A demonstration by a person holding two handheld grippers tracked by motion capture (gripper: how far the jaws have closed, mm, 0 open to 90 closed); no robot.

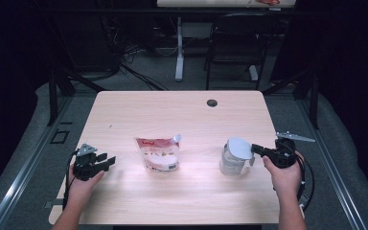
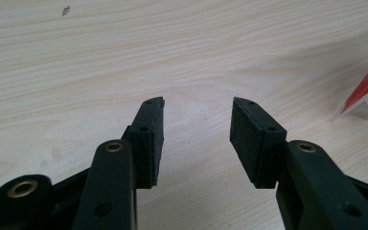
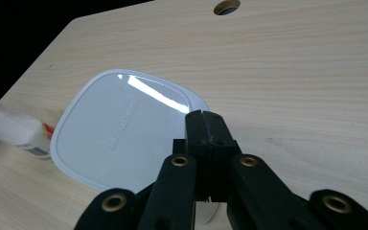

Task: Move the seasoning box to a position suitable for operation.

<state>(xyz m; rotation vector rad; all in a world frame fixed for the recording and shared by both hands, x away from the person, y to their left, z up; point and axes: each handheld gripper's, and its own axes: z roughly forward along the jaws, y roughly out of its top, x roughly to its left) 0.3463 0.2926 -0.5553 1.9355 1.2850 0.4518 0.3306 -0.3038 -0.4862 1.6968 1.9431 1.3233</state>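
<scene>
At the high view's lower right, the right gripper (image 1: 258, 150) had its fingers clamped on the clear plastic jug (image 1: 232, 162)'s handle. The left gripper (image 1: 106, 160) waited with fingers apart. Judged risk: tipping the jug on the counter (image 1: 182, 115).

Room dim, table (image 1: 182, 115) lit from above; glare streak on lid (image 3: 124, 124); high view soft.

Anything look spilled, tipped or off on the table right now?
Nothing spilled. The white lid sits tilted on the clear container, its edge pinched by the right gripper. The spouted pouch looks intact.
</scene>
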